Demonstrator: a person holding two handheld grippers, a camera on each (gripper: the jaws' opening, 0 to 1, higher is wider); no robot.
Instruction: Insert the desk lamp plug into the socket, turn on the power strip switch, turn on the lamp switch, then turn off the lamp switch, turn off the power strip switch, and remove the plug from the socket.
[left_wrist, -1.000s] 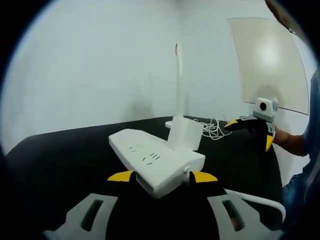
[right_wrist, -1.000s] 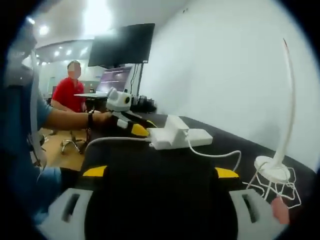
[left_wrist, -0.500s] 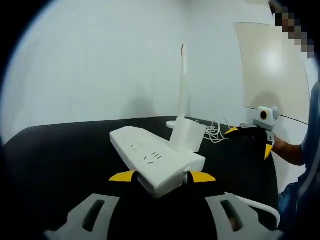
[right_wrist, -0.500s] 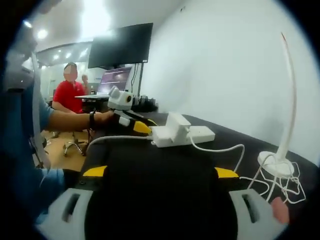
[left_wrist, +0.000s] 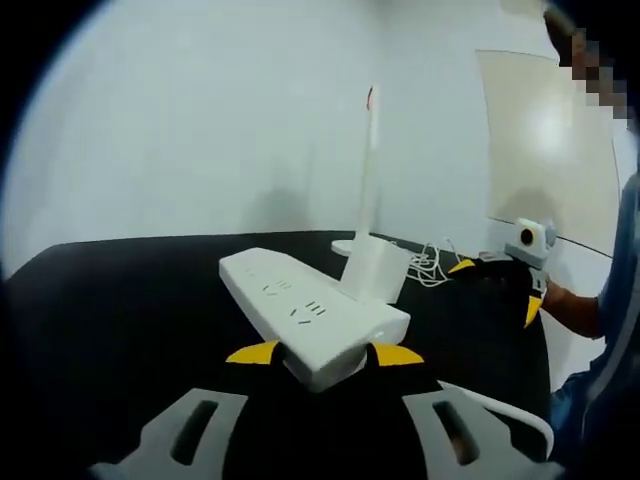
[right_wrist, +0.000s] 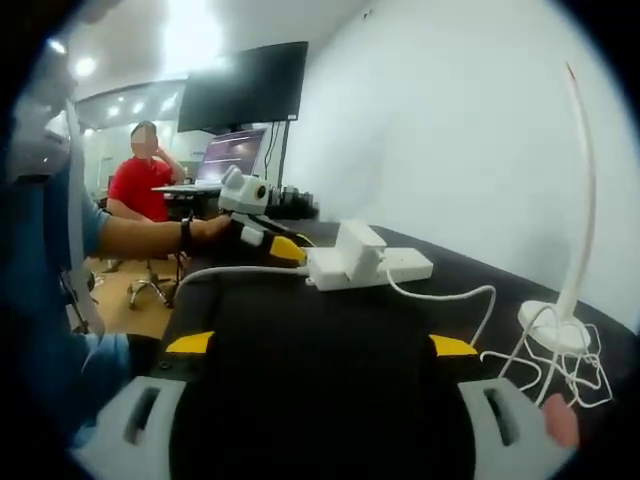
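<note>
A white power strip (left_wrist: 310, 315) lies on the black table (left_wrist: 120, 320), with a white plug block (left_wrist: 378, 272) seated in it. My left gripper (left_wrist: 325, 353) has its yellow-tipped jaws against both sides of the strip's near end. Behind stands the thin white lamp (left_wrist: 368, 170). In the right gripper view, the strip (right_wrist: 385, 267) and plug (right_wrist: 358, 245) sit mid-table, with the left gripper (right_wrist: 268, 247) at the strip's end. A white cord (right_wrist: 455, 297) runs to the lamp base (right_wrist: 553, 335). My right gripper (right_wrist: 322, 345) is open with nothing in it, also seen at the table's right side (left_wrist: 505, 278).
Loose white cable (left_wrist: 430, 262) is bunched by the lamp base. A wall (left_wrist: 200, 130) runs behind the table. A person in red (right_wrist: 140, 190) sits at a desk with a monitor (right_wrist: 243, 90) behind it. The strip's own lead (right_wrist: 230, 275) trails off the table edge.
The left gripper's jaws have drawn in a little closer on the strip's end. The right gripper has drifted slightly; the strip and lamp stay put.
</note>
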